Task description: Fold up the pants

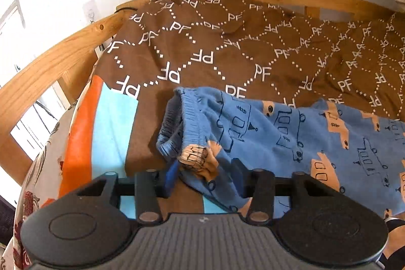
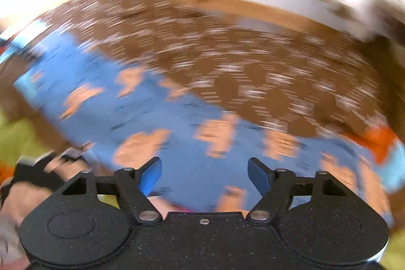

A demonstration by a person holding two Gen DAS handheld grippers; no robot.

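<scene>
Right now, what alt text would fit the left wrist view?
The left gripper pinches the waistband corner of blue cotton pants printed with orange vehicles, which lie on a brown blanket with white PF lettering over a wooden-framed bed.

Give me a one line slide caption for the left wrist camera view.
Left claw closing around the waistband corner of blue truck-print pants lying on a brown patterned blanket.
</scene>
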